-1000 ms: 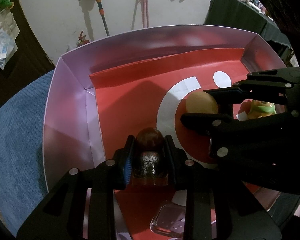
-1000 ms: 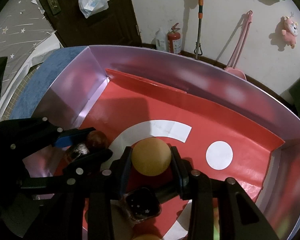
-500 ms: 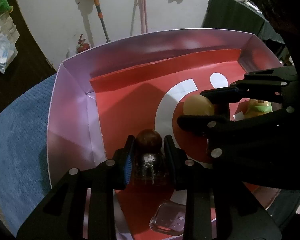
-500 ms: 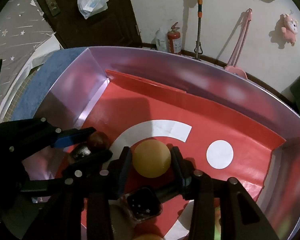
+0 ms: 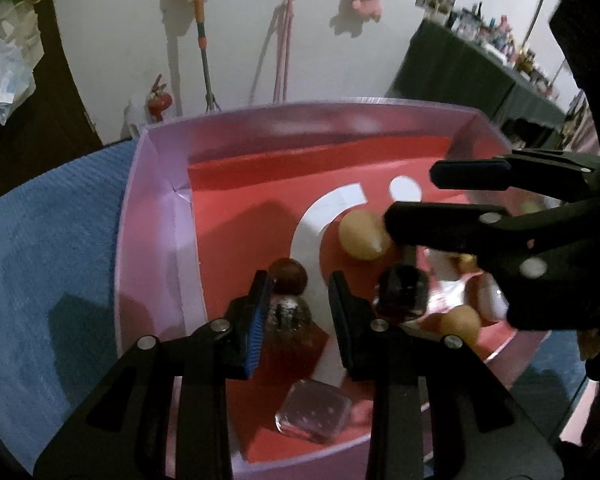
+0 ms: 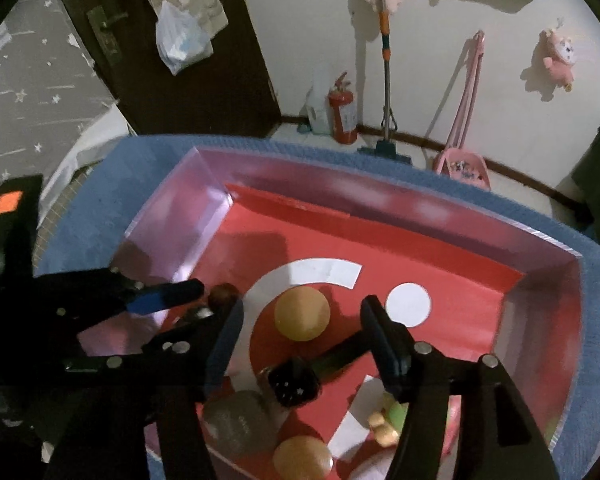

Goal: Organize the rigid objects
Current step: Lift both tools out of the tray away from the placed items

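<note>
1. Rigid objects lie gathered in the pink-walled box (image 6: 548,280) with the red floor, most of them at its near end: a clear cube (image 5: 314,414), a dark cube (image 6: 294,382), a grey ball (image 6: 240,420) and a tan ball (image 6: 302,460).
2. Between the left gripper's (image 5: 298,300) jaws stands a dark bottle (image 5: 288,320) with a brown round cap, its long axis running away from the camera; the jaws look slightly parted, barely touching it if at all.
3. Farther in, the right gripper (image 6: 300,332) is spread wide and holds nothing; a tan egg-shaped ball (image 6: 302,314) rests on the floor just ahead, between its tips.
4. Both pieces sit nearest their own gripper, so I judge both releases done.
</note>
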